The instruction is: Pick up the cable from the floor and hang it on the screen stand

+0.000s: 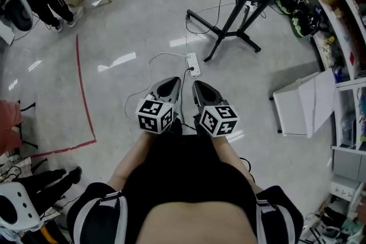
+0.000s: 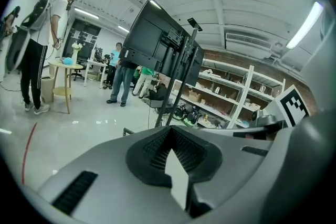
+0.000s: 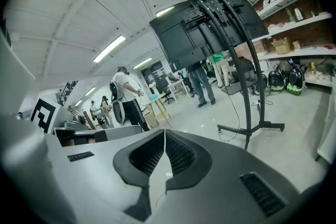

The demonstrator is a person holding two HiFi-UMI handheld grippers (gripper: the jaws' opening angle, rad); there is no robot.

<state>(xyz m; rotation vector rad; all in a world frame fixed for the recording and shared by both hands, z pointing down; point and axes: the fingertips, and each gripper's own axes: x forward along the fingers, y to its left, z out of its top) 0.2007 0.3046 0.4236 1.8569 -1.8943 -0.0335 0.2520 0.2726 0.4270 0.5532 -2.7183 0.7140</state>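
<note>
Head view: the thin white cable (image 1: 166,54) loops across the glossy grey floor (image 1: 126,20) at 12 o'clock from your grippers, beside a white power strip (image 1: 194,64). The black tubular screen stand (image 1: 229,31) is at 1 o'clock. Only the gripper views show its dark screen (image 3: 202,29). Your left gripper (image 1: 175,81) and right gripper (image 1: 198,84) have their ribbed jaws pressed together, with nothing between them.

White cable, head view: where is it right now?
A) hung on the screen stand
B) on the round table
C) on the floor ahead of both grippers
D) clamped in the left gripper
C: the white cable and its power strip lie on the floor, just beyond the left gripper and right gripper, both shut with nothing between their jaws.
</note>
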